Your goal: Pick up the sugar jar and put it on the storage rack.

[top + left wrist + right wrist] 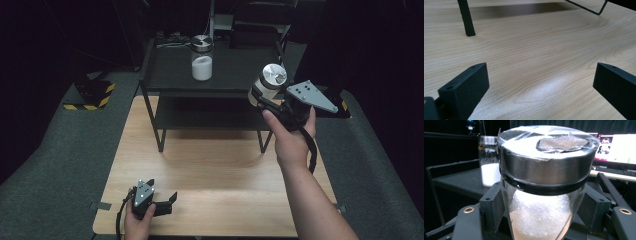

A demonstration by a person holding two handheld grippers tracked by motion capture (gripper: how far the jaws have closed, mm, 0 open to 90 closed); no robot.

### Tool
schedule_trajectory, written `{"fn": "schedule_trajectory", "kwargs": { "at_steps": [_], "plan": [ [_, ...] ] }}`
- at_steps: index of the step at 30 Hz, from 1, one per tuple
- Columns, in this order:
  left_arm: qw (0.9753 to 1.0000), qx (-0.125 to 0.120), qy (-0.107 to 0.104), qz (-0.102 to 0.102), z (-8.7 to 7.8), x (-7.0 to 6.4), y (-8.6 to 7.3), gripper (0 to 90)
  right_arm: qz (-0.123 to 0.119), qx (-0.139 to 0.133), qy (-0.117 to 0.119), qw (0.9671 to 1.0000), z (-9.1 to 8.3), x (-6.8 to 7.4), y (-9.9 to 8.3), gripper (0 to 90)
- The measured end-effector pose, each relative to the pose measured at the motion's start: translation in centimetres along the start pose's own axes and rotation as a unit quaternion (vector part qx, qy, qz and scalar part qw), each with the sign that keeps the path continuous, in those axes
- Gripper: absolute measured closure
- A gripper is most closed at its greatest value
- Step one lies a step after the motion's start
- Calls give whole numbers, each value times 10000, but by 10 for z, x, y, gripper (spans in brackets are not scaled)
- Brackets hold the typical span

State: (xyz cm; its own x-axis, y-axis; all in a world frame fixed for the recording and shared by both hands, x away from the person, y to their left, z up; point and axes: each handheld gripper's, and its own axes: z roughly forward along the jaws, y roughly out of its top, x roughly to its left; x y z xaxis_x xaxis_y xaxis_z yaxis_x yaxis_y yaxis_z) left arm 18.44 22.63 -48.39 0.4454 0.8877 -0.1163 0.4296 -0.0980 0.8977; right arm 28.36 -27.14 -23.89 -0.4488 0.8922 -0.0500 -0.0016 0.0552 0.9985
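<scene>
My right gripper (264, 98) is shut on a glass jar (268, 83) with a steel lid and white crystals inside, held in the air by the right front corner of the black shelf (220, 87). The right gripper view has that jar (544, 195) clamped between both jaws, lid taped over. A second jar (202, 57) of white powder stands upright on the shelf top, and the second jar (487, 160) appears behind at left. My left gripper (170, 202) rests low on the wooden table (215, 180) near its front left, open, with bare wood between its fingers (466, 87).
The black two-level shelf stands at the table's far side on thin legs (467, 18). A lit monitor (616, 147) and keyboard sit behind the held jar. Grey carpet (55, 170) surrounds the table, with a yellow-black striped block (92, 95) at the far left.
</scene>
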Motion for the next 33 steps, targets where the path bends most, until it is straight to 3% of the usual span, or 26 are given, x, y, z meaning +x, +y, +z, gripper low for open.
{"fn": "schedule_trajectory", "kwargs": {
  "at_steps": [19, 29, 33],
  "plan": [
    [10000, 3, -13, -28, -1, 2, 0, 7, -58, -11, -297, 9995, 51, 2, 21, 306],
    [10000, 15, -43, -44, -1, 4, 0, 7, -76, 31, -363, 9993, 78, -4, 17, 306],
    [10000, 7, -44, -44, -1, 5, 0, 8, 71, 67, -359, 9993, 90, -6, 11, 305]
  ]
}}
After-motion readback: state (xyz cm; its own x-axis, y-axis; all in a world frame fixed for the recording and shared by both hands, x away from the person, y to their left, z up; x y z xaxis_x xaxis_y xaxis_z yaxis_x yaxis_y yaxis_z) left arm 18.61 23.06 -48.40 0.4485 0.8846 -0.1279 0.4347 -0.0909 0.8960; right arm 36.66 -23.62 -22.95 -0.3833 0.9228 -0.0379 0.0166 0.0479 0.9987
